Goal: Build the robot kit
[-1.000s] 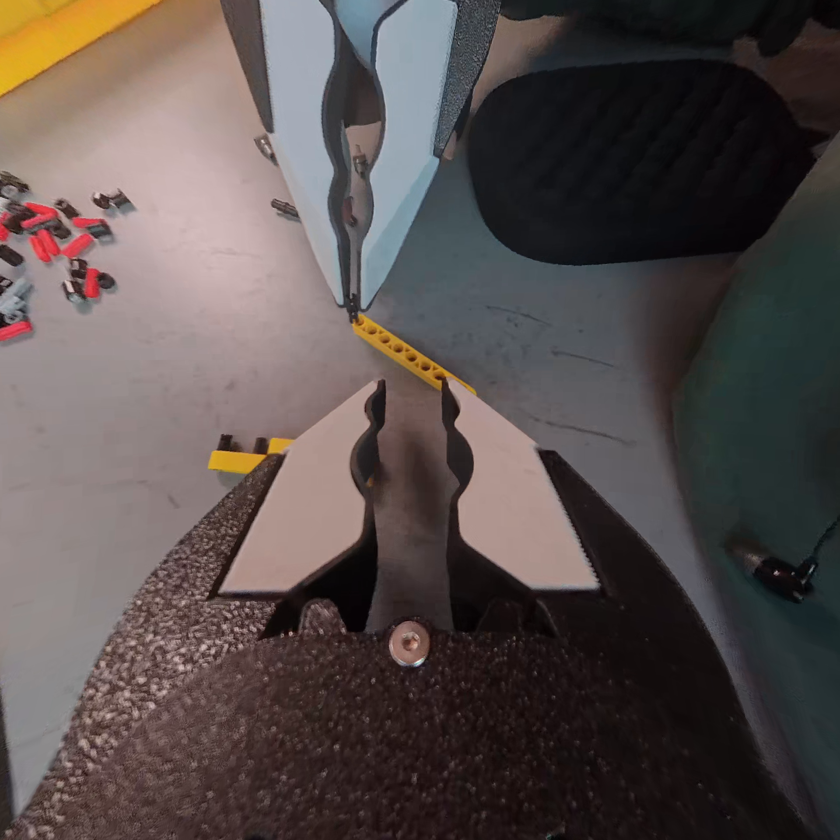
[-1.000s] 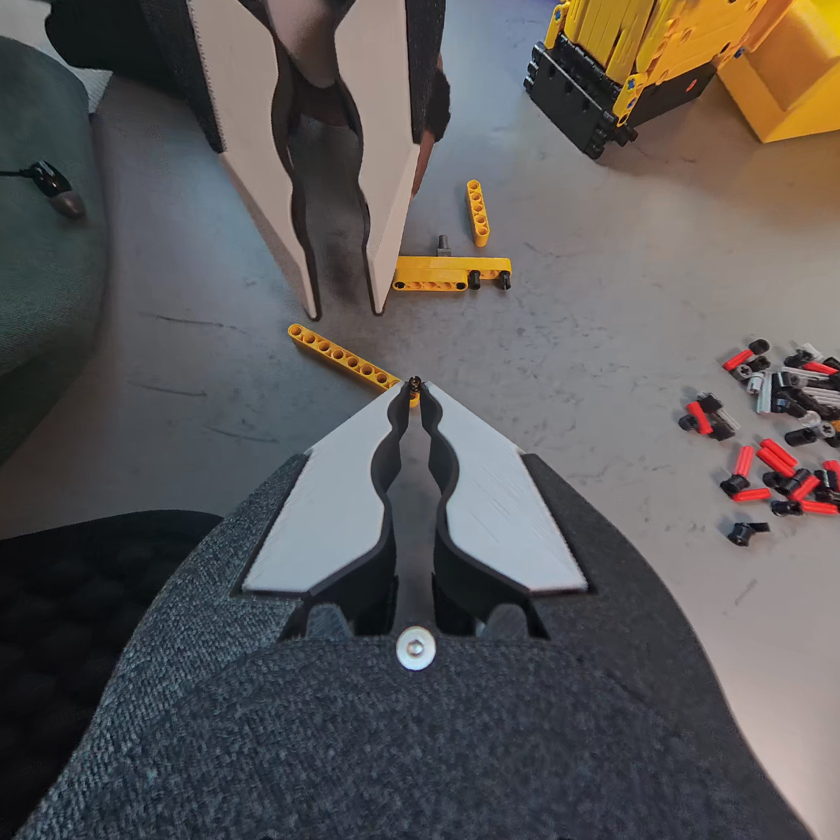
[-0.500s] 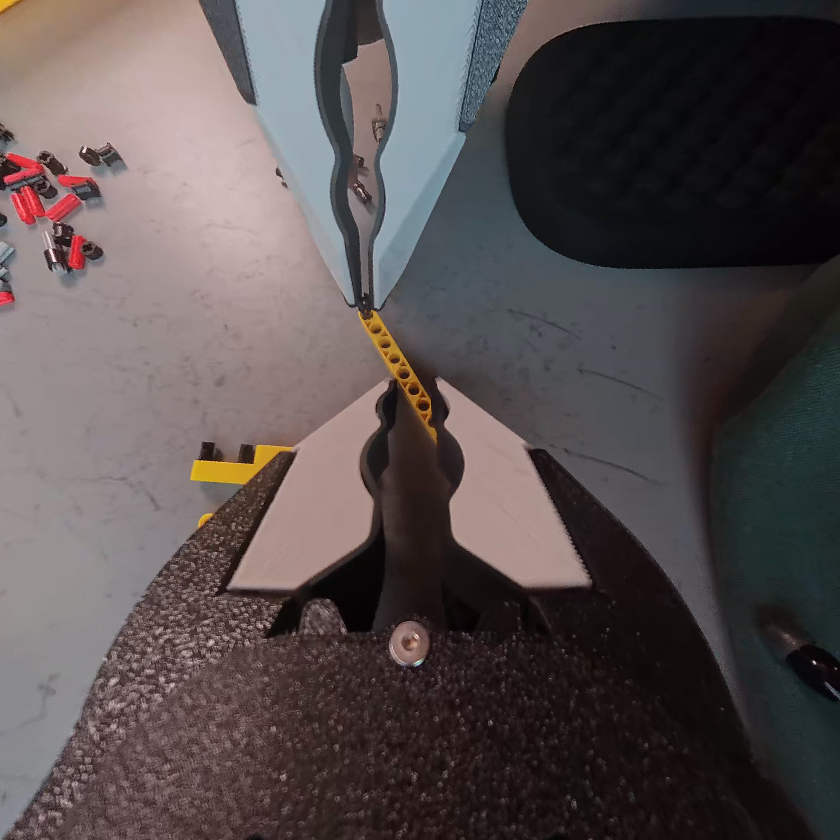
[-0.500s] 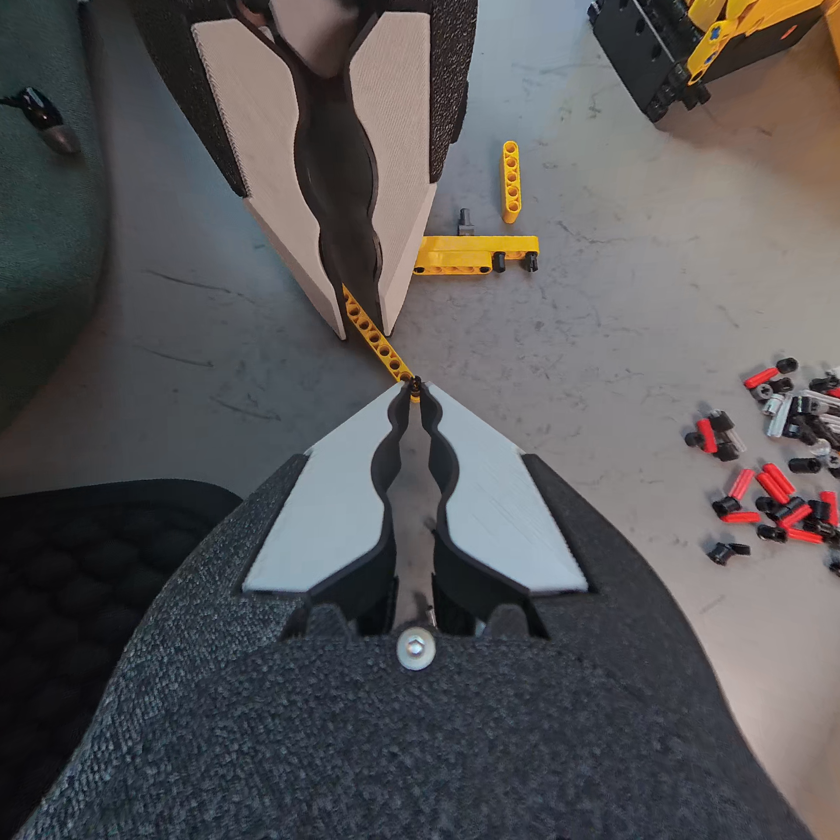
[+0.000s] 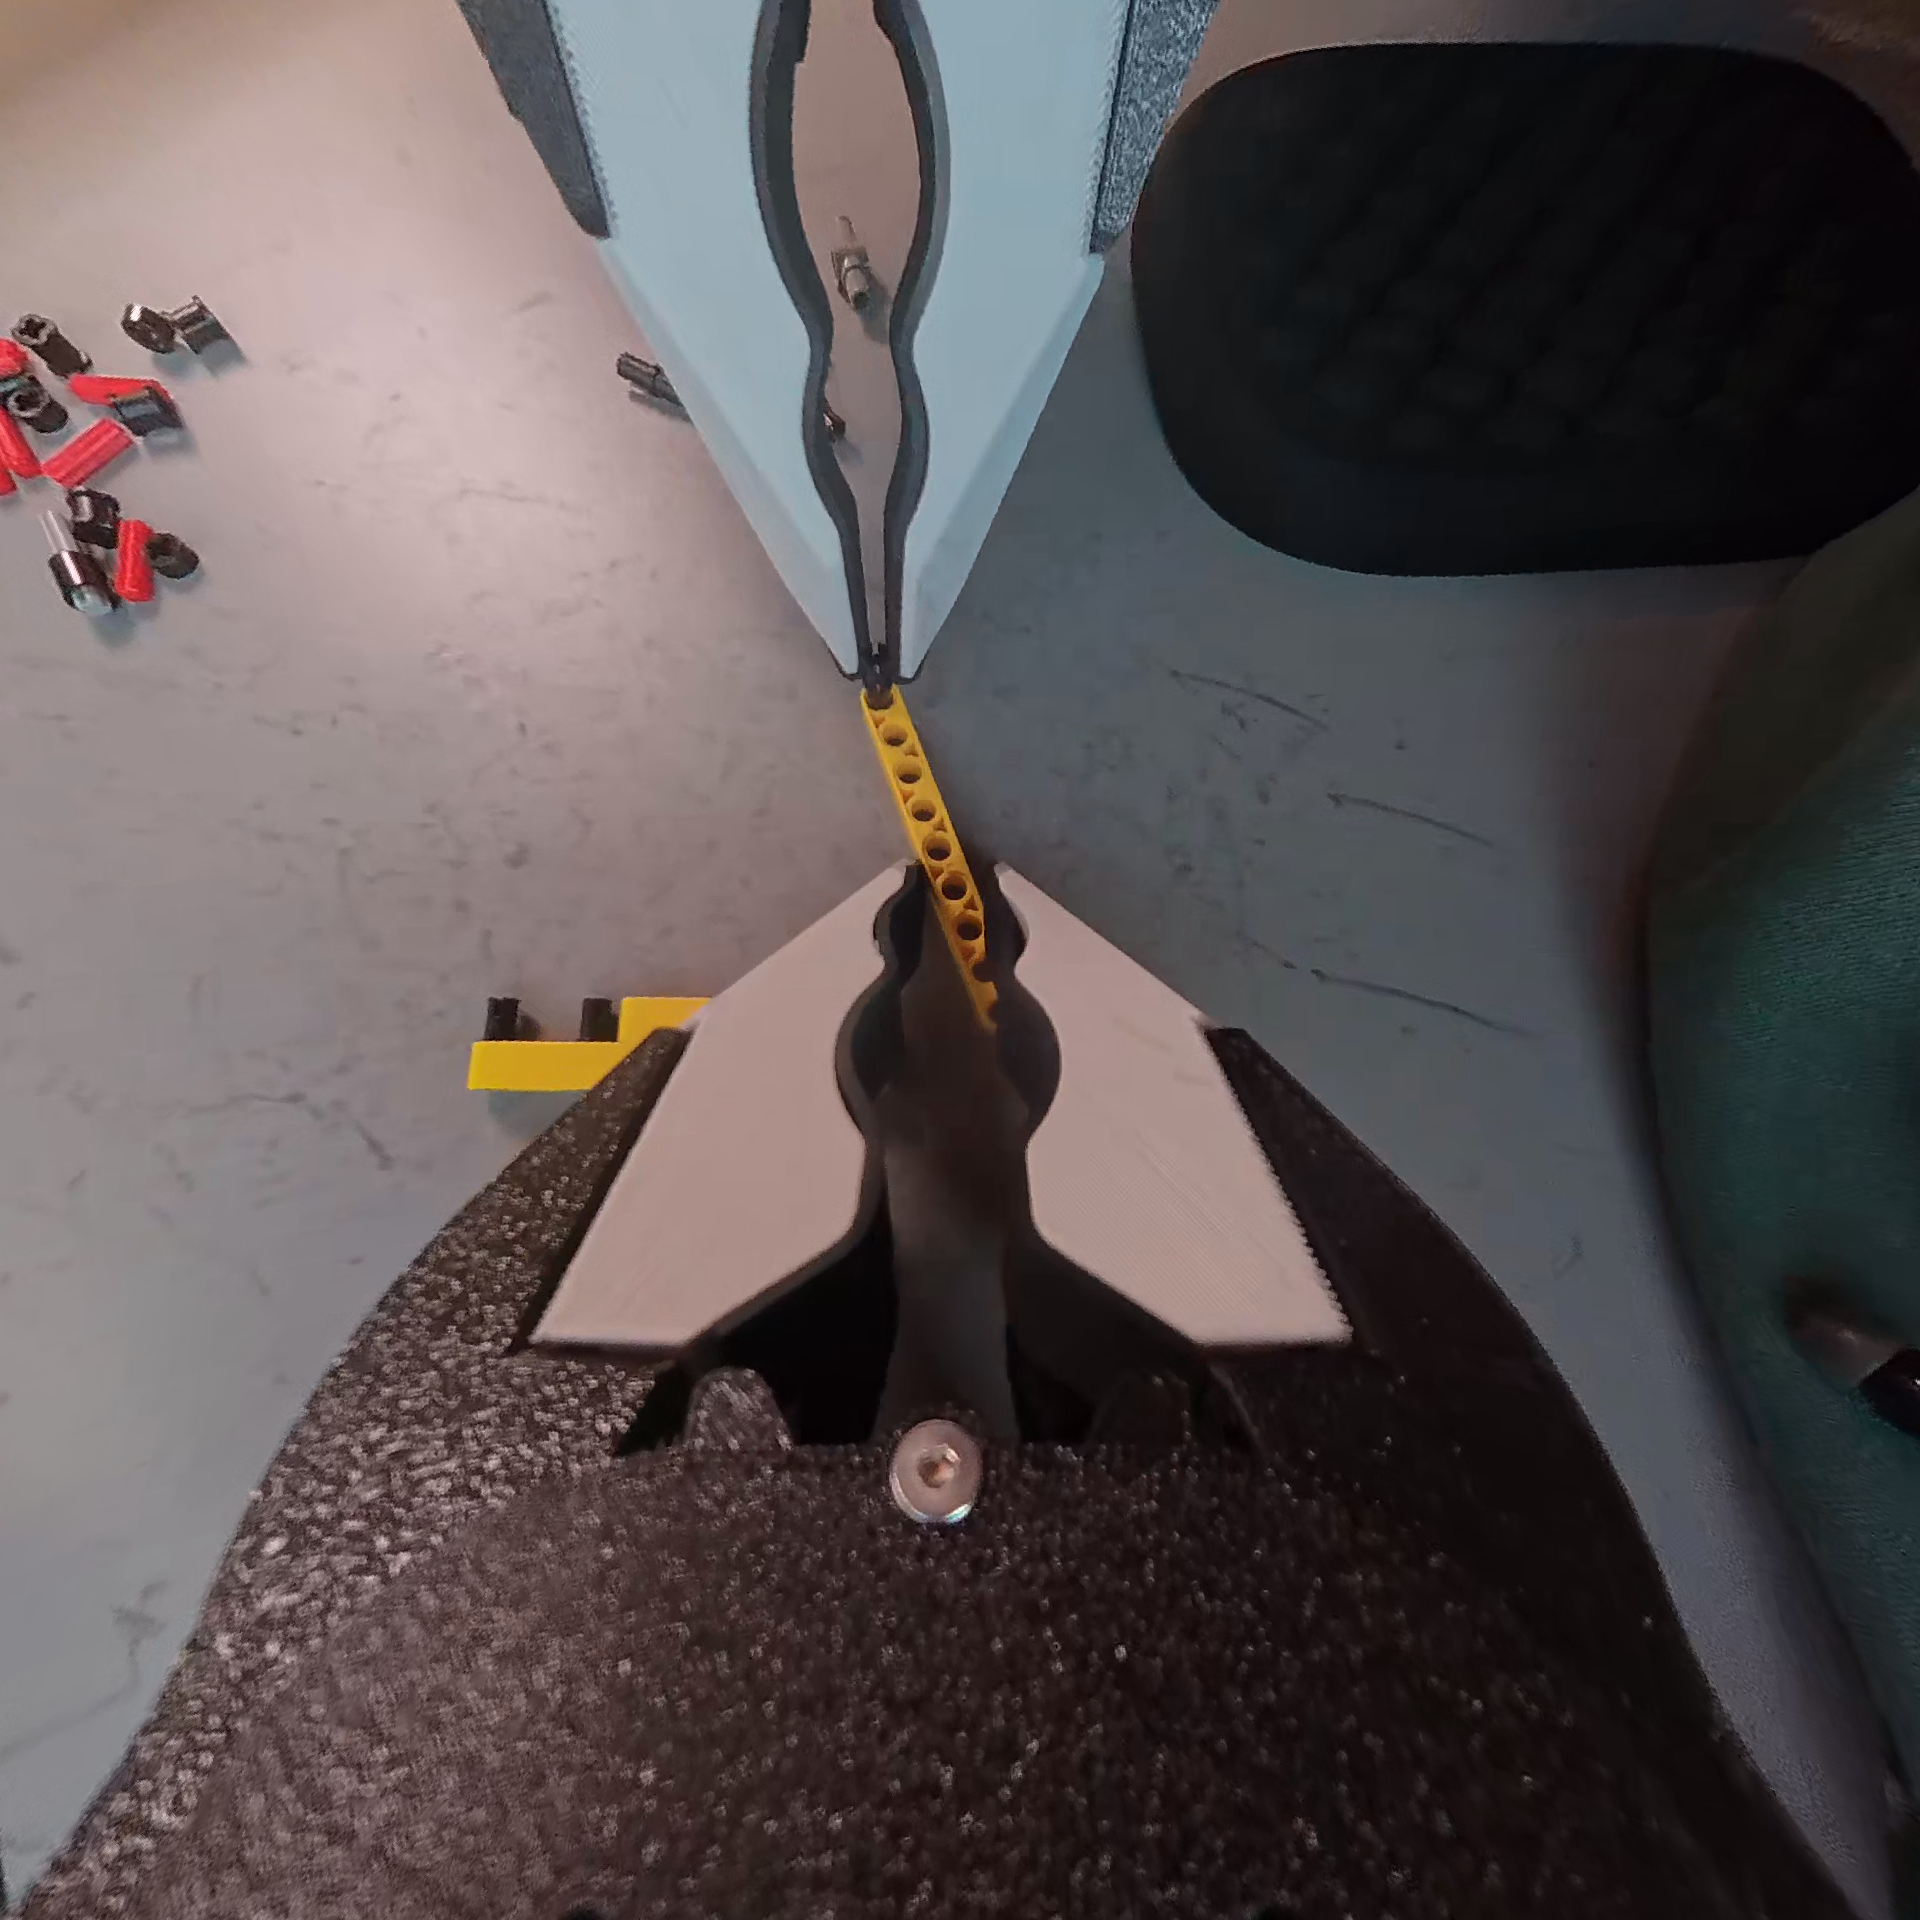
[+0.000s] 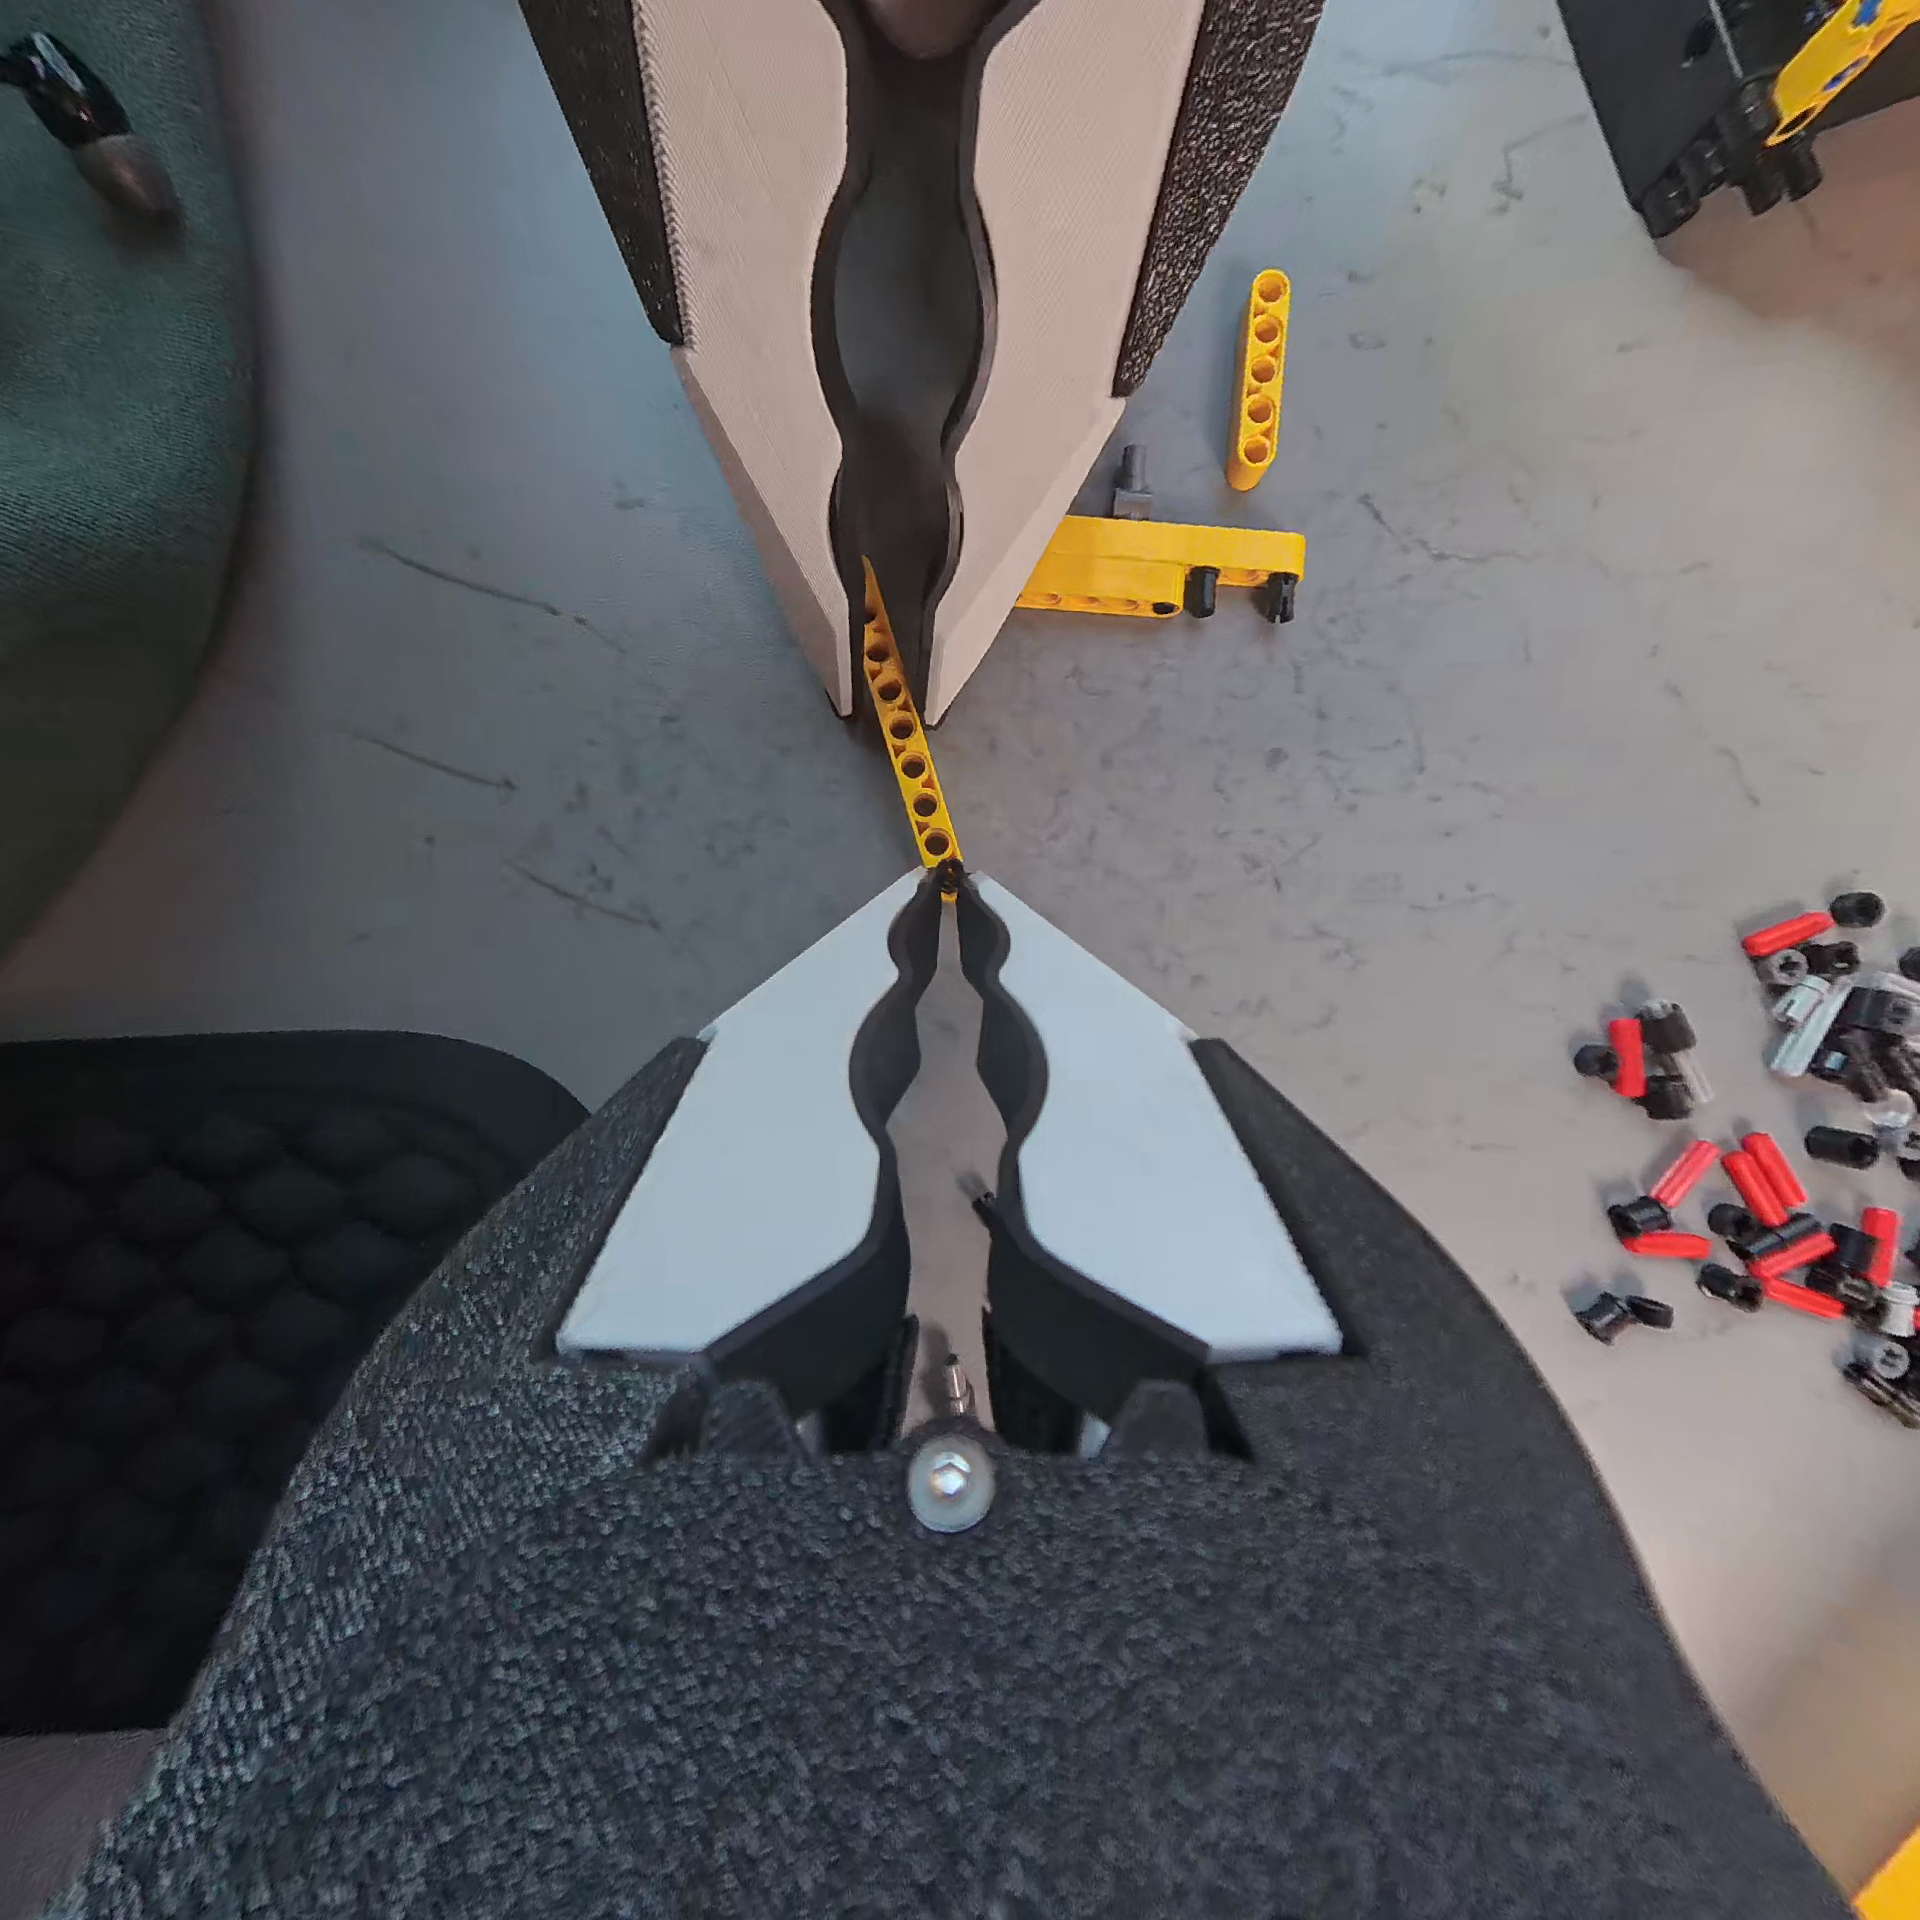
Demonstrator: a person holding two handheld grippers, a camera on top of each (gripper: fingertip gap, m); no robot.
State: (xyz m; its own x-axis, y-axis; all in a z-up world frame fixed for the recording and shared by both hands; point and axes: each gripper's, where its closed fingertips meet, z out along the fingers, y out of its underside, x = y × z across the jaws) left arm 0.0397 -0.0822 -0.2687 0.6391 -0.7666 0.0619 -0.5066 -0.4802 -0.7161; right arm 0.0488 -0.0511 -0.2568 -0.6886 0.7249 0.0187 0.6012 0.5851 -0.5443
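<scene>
Grey scuffed tabletop [image 6: 1455, 748] carries a long yellow holed plastic beam [image 6: 906, 750]; right gripper [image 6: 948, 881] pinches a black pin at its near end, left gripper [image 5: 954, 883], part-open, straddles the far end

Hobby/lab workbench, toy-brick build station.
Scuffed grey tabletop [image 6: 1455, 727] w/ loose yellow holed beams [image 6: 1262, 379], red & black connector pins [image 6: 1766, 1195] in a heap, part-built yellow/black model [image 6: 1745, 114] at far edge; black quilted seat cushion [image 5: 1507, 312] alongside.
</scene>
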